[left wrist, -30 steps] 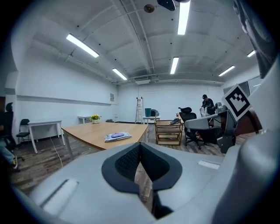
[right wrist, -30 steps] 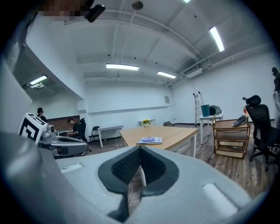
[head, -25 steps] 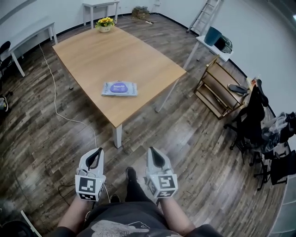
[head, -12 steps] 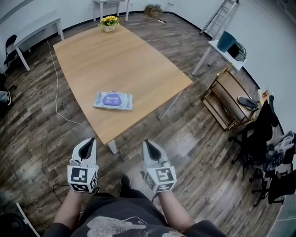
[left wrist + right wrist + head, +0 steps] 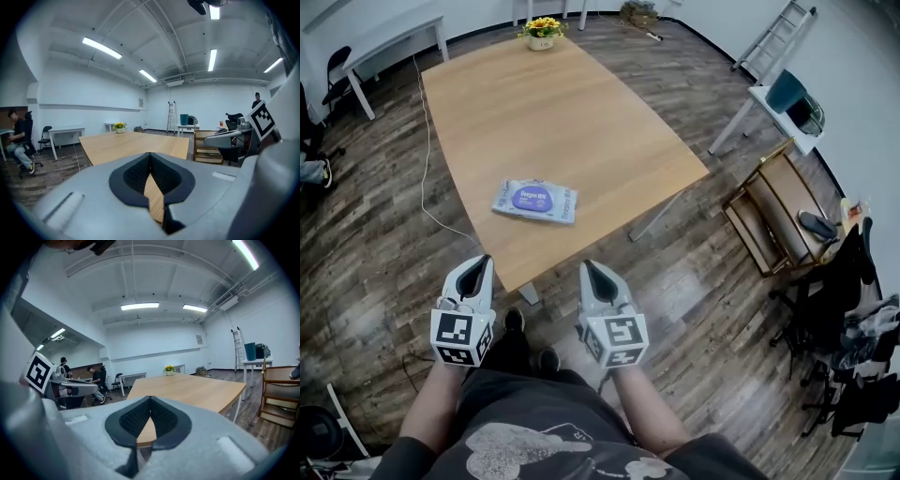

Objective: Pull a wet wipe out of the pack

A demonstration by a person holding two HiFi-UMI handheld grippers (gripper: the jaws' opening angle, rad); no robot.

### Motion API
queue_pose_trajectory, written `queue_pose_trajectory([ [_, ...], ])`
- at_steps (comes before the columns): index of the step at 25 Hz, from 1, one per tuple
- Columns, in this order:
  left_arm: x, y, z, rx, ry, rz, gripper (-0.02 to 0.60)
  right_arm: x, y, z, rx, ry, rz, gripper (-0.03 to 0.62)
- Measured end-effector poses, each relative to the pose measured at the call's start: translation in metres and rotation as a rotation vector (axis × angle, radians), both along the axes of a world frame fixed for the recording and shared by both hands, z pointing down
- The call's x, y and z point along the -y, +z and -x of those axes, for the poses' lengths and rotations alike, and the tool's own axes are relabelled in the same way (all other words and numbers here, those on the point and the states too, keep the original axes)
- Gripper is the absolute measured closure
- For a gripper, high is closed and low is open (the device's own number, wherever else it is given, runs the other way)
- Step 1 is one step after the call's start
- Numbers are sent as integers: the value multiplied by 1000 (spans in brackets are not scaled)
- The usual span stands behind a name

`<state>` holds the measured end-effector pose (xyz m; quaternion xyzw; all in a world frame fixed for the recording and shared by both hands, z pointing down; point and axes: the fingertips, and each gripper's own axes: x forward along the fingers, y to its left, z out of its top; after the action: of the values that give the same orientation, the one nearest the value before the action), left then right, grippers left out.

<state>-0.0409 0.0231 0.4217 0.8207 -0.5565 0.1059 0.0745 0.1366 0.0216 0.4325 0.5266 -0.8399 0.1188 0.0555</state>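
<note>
Wooden table [image 5: 581, 122], wipe pack [image 5: 535, 201] nearer

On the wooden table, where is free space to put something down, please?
Almost all of the table is bare: the wide middle between the wet wipe pack near the front edge and the flower pot at the far end. Nothing on it is crowded.

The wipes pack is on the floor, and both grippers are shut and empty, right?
No, the wipes pack lies on the wooden table, as the head view shows. The left gripper and right gripper are indeed shut and empty.
</note>
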Motion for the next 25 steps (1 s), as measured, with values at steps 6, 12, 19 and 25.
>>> queue_pose_trajectory([
  [6,37,15,-1,-22,45,32,563,30,4,19,-24,4,8,603],
  [12,89,45,3,-4,106,85,563,72,24,35,-98,18,70,602],
  [19,140,84,0,-36,212,179,563,118,56,67,-153,-12,166,544],
  [25,160,122,2,16,281,322,563,146,71,87,-207,-20,212,518],
])
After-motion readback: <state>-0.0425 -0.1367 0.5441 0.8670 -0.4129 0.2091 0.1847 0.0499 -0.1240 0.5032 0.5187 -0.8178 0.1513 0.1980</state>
